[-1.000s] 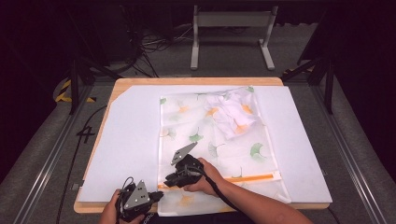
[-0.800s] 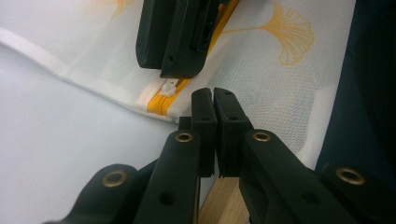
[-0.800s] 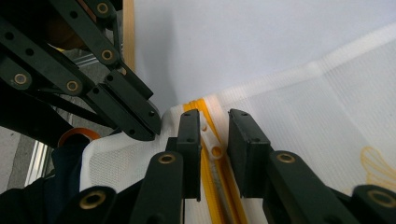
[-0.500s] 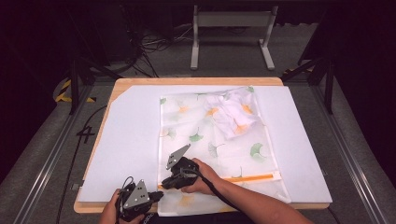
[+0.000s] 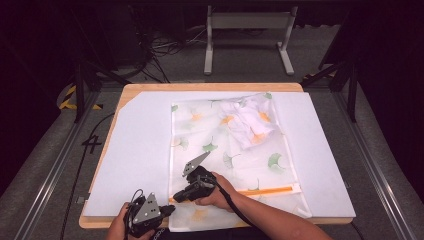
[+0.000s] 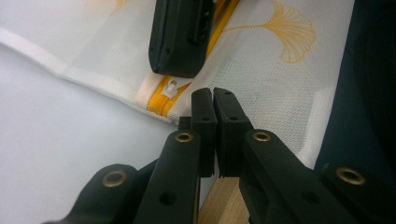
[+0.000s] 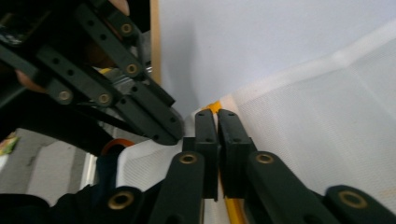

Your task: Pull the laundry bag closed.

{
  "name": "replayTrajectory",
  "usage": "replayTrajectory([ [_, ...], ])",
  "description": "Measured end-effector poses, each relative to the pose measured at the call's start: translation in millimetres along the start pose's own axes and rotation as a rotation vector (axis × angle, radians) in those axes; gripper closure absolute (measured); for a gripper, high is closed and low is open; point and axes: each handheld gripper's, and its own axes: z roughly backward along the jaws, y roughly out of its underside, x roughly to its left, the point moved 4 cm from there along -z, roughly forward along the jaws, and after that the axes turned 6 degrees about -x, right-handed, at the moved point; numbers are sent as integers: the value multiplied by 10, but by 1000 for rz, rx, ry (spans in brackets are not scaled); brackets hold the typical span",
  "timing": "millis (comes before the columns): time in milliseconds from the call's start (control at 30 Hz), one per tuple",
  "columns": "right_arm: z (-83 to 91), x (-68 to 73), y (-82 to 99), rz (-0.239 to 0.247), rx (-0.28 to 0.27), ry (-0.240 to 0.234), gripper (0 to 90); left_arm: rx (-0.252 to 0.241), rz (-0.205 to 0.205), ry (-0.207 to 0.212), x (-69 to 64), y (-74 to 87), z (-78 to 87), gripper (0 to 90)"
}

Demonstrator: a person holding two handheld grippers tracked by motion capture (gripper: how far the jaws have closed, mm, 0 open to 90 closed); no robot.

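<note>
A white mesh bag (image 5: 220, 145) printed with ginkgo leaves lies flat on the board, with a crumpled white cloth (image 5: 250, 120) inside its far end. An orange zipper (image 5: 265, 190) runs along its near side. My right gripper (image 5: 176, 198) sits at the zipper's left end. Its jaws have just been closing and now stand shut, with the orange zipper (image 7: 214, 106) between them. The white zipper pull (image 6: 170, 88) shows just beyond the right gripper's fingertip (image 6: 177, 56). My left gripper (image 6: 214, 100) is shut on the bag's hem at the near left corner (image 5: 170, 210).
A white board (image 5: 135, 150) covers most of the wooden table (image 5: 210, 86). The table's near edge (image 6: 224, 196) lies right under my left gripper. A metal stand (image 5: 247, 30) and cables are on the floor beyond the table.
</note>
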Motion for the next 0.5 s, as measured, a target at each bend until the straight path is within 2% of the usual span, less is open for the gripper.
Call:
replayTrajectory([
  [167,-33,52,25,12,15,-8,819,0,2,3,2,0,0,877],
  [267,-68,60,37,5,10,11,857,0,2,3,3,0,0,877],
  [333,-68,63,32,10,17,42,899,0,1,3,3,1,0,876],
  [433,-73,98,24,48,29,80,900,-1,1,2,-1,1,0,876],
  [500,-68,102,20,55,32,88,900,0,-3,0,-2,0,0,877],
])
